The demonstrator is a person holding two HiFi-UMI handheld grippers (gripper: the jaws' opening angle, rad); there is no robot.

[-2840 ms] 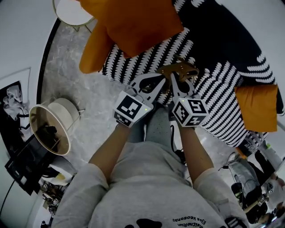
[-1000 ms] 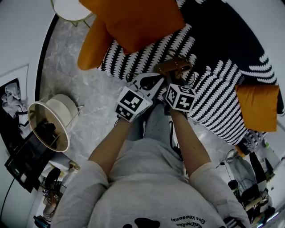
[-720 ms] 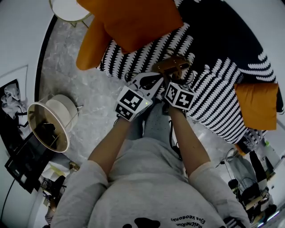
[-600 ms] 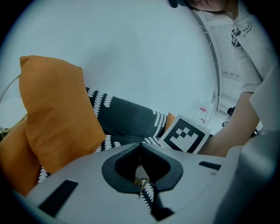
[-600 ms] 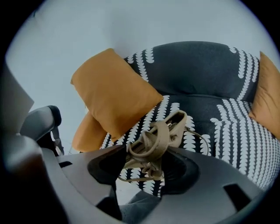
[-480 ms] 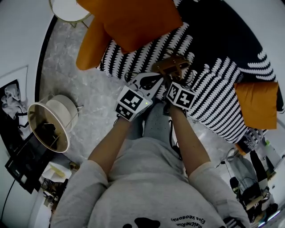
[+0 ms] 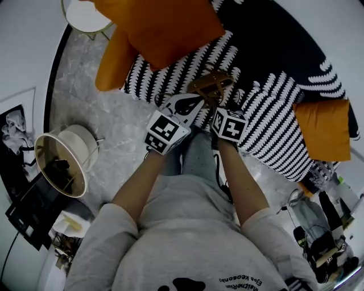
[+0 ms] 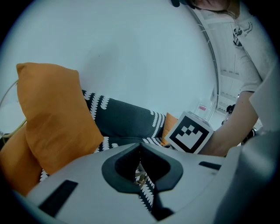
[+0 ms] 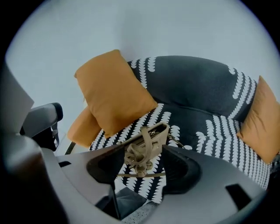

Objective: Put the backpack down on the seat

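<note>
A small tan backpack (image 7: 210, 85) lies on the black-and-white patterned sofa seat (image 7: 273, 131), near its front edge. In the right gripper view the backpack (image 9: 148, 142) sits with its bunched straps between the jaws of my right gripper (image 9: 142, 159). Those jaws are opening and the pads stand clear of the straps. From above, the right gripper (image 7: 220, 105) is just in front of the bag. My left gripper (image 7: 196, 102) is beside it, to the left. Its jaws (image 8: 140, 146) meet at the tips, and I see nothing between them.
Two orange cushions (image 7: 165, 28) lean at the sofa's left end, and another orange cushion (image 7: 321, 128) lies at its right. A round white lamp shade (image 7: 62, 162) stands on the marble floor (image 7: 91, 96) to my left. A white side table (image 7: 85, 14) is beyond it.
The right gripper's jaws have spread apart and let go of the backpack's straps. The bag now rests on the seat. Both grippers have shifted slightly forward.
</note>
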